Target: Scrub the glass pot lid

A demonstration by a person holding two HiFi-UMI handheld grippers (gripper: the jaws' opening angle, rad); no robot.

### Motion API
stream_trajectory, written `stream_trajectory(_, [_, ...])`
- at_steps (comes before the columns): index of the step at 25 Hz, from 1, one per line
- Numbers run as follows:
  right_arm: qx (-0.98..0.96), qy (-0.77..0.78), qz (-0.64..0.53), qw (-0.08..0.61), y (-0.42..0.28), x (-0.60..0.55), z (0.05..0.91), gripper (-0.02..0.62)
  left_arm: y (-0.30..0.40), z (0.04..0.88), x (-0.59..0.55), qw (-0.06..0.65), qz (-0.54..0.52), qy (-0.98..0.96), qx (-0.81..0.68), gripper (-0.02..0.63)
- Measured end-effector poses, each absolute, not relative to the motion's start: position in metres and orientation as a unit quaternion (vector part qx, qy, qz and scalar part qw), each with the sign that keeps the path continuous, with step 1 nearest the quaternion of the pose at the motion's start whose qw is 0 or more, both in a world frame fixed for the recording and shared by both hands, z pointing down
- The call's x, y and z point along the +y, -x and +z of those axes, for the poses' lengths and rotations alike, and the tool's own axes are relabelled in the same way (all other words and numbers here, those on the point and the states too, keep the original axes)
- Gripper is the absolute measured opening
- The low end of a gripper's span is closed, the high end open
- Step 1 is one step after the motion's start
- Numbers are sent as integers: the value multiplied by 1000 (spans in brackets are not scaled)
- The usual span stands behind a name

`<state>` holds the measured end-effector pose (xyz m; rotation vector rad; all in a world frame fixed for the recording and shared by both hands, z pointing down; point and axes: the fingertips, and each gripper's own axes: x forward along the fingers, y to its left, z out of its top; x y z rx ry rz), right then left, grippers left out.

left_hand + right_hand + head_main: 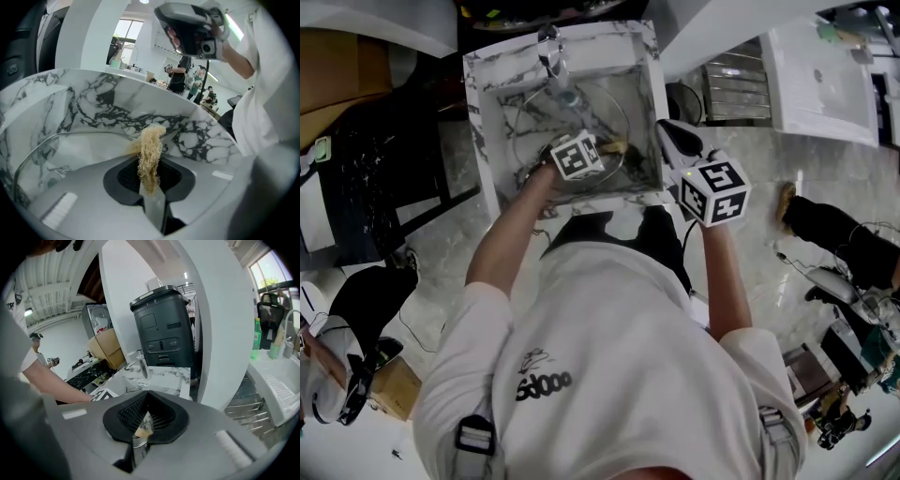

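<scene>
Okay, holds the right gripper (675, 141) up over the near right corner of the marble sink (487, 112), jaws drawn together, nothing clearly gripped. Further in, clamps a frayed tan loofah (151, 140) tight in the left gripper (152, 176), down at the right edge of the glass pot lid (534, 131) lying in the basin, faucet (551, 52) at the far end. Shows the whole round lid only from the head view, and just its rim from the left gripper view. Picks up a tall black bin (164, 329) far off, from the right gripper view alone.
</scene>
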<state>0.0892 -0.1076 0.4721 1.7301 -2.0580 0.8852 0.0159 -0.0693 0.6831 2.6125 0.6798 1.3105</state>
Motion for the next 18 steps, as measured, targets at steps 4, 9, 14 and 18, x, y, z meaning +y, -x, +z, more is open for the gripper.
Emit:
stream_trajectory(4, [-722, -599, 310, 156, -83, -106, 472, 3, 4, 681, -55, 91, 439, -846, 288, 54])
stream_trajectory(9, [-725, -595, 308, 158, -79, -103, 471, 3, 27, 680, -39, 96, 453, -817, 344, 51])
stream_trajectory(14, [-734, -586, 303, 161, -68, -100, 472, 3, 50, 678, -27, 104, 472, -782, 392, 51])
stream_trajectory(18, [-738, -581, 306, 158, -62, -98, 477, 3, 71, 679, -28, 88, 502, -747, 426, 51])
